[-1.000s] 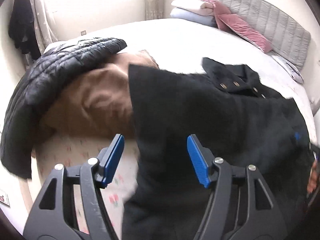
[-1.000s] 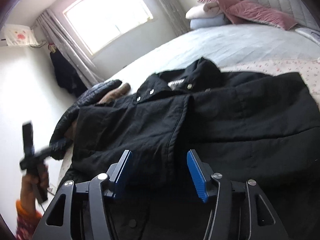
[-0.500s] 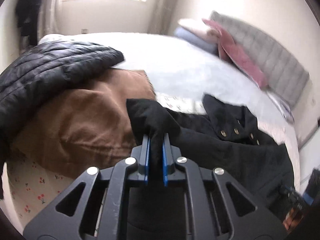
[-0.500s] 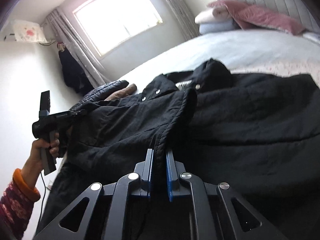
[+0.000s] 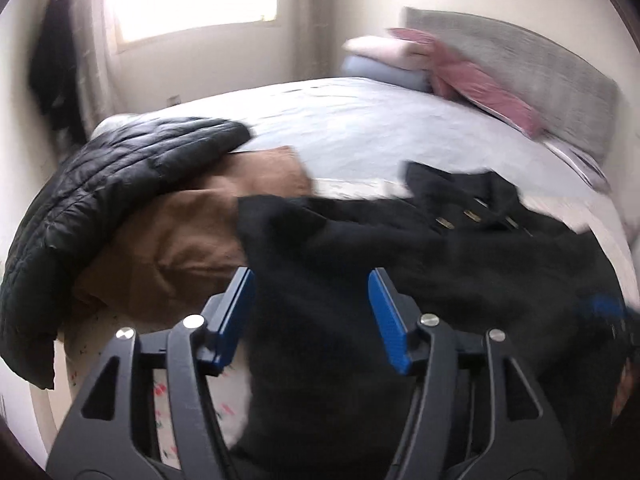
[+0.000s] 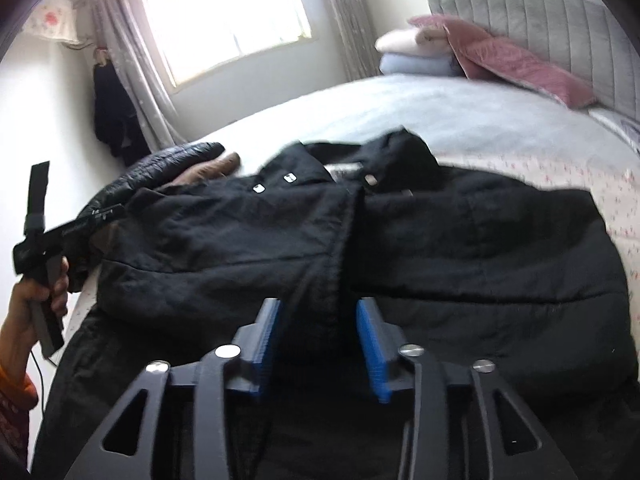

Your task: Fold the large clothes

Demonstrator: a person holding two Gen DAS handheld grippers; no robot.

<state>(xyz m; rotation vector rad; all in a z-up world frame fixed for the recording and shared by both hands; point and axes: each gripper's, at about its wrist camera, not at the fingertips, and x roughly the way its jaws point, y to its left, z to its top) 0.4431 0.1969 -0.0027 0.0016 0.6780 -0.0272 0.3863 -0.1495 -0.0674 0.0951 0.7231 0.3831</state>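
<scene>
A large black coat with metal snap buttons lies spread on the bed, collar toward the headboard; it also shows in the left wrist view. My left gripper is open, its blue pads either side of the coat's left edge, holding nothing. My right gripper is open over the coat's raised front placket, which lies between the pads. The left gripper also shows at the left of the right wrist view, held in a hand.
A brown garment and a black quilted puffer jacket lie piled at the bed's left side. Folded blankets and pink pillows sit by the grey headboard. The bed's edge is near me.
Both grippers were shut on the coat's fabric half a second ago; both have opened and let it go. The coat has dropped back flat on the bed.
</scene>
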